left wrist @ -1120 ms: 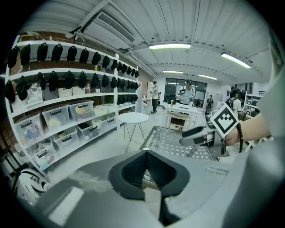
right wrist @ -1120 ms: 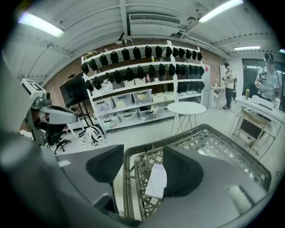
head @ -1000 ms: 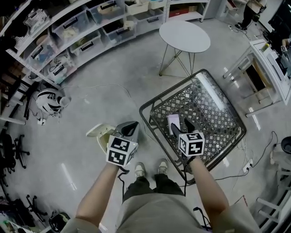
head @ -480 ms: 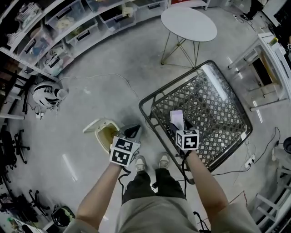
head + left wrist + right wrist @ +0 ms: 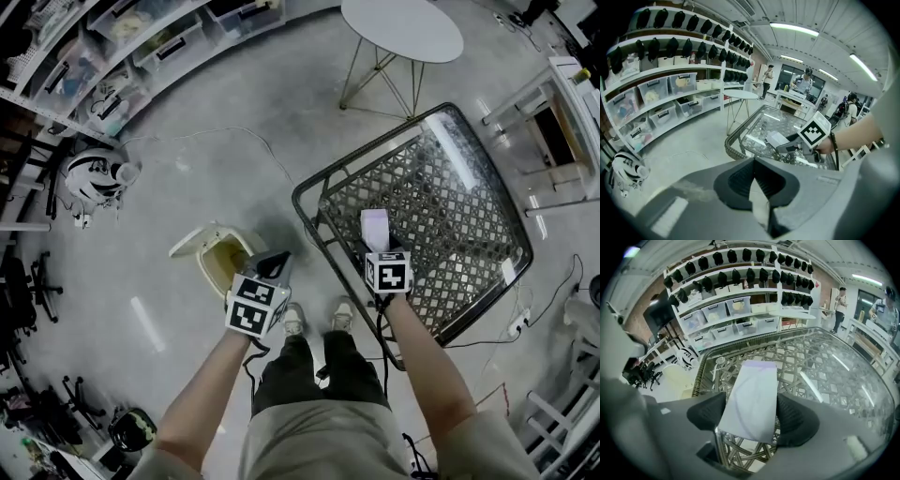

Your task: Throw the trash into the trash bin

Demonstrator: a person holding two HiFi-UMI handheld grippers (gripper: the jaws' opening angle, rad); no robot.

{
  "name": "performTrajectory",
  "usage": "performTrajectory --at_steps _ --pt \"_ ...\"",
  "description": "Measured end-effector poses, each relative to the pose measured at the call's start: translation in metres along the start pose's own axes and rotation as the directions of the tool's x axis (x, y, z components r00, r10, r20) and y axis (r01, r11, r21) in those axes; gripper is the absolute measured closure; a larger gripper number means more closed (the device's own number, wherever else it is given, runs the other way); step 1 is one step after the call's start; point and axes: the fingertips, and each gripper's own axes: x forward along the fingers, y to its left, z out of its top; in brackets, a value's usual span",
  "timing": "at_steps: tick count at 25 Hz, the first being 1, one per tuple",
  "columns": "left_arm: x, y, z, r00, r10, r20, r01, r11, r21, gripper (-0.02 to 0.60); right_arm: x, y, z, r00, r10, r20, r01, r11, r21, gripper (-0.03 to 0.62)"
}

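A flat white packet (image 5: 375,228) lies on the glass-topped wicker table (image 5: 487,178). My right gripper (image 5: 376,247) is low over the table's near edge. Its jaws are opening, with the near end of the packet (image 5: 751,399) between the dark pads (image 5: 705,411), which do not squeeze it. A cream trash bin (image 5: 220,262) with its lid swung open stands on the floor left of the table. My left gripper (image 5: 274,262) hovers just right of the bin; in its own view the pads (image 5: 740,180) meet at their tips with nothing held.
A round white table (image 5: 401,28) stands beyond the wicker table. Shelves with storage boxes (image 5: 112,56) curve along the far left. A black-and-white robot dog (image 5: 89,178) and a cable lie on the floor. White desks (image 5: 572,122) stand at the right. My shoes (image 5: 314,319) are by the table's corner.
Both grippers have sunk lower. The right gripper's jaws have spread and now flank the packet's near end. The left gripper has come down beside the bin.
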Motion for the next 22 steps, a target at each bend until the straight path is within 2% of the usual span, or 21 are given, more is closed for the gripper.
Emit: performTrajectory --at_steps 6,11,17,22 --pt "-0.005 0.007 -0.011 1.0 0.014 -0.004 -0.014 1.0 -0.009 0.578 -0.001 -0.001 0.0 1.0 -0.017 0.003 0.017 1.0 -0.003 0.26" --pt "-0.026 0.023 0.002 0.998 0.046 0.033 -0.046 0.999 -0.016 0.579 -0.026 0.003 0.016 1.0 -0.007 0.028 0.007 1.0 0.019 0.264" --pt "-0.065 0.04 0.022 0.99 0.096 0.101 -0.094 0.995 -0.031 0.578 -0.078 0.019 0.057 0.991 0.043 0.126 -0.045 0.999 0.011 0.267" --pt "-0.114 0.054 0.037 0.976 0.141 0.165 -0.133 0.989 -0.062 0.578 -0.127 0.06 0.108 0.969 0.123 0.215 -0.122 0.992 -0.018 0.269"
